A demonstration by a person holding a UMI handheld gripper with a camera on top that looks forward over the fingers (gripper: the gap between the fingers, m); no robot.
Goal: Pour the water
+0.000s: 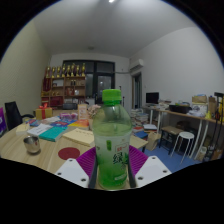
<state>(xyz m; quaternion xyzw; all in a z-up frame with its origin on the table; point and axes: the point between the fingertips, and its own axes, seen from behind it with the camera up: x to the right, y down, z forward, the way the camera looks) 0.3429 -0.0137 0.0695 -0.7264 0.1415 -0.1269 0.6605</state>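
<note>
Holding a clear plastic bottle (111,140) with a green cap (111,97), upright, between the two fingers of the gripper (112,165); both purple pads (88,160) appear pressed on the bottle's lower sides, so pinching it rather than standing spread. Bottle lifted, apparently, above the wooden table (25,150), and seen close before the camera. Cap on the neck, so no pouring possible at this moment, by judgement. No tilt of the bottle. Task therefore at the early part: bottle gripped, water not yet poured. Left to do, probably: opening or removing the cap, bringing the bottle over a vessel, tilting. A small metal cup (32,144) on the table to the left, well apart from the bottle, perhaps the target, but not sure. A red round coaster (68,153) near, just beside the left finger. Hard to make out: water level inside the bottle, because of the label and reflections. Bottom of the bottle hidden by the fingers. Books and papers (50,128) farther back too small to read.
</note>
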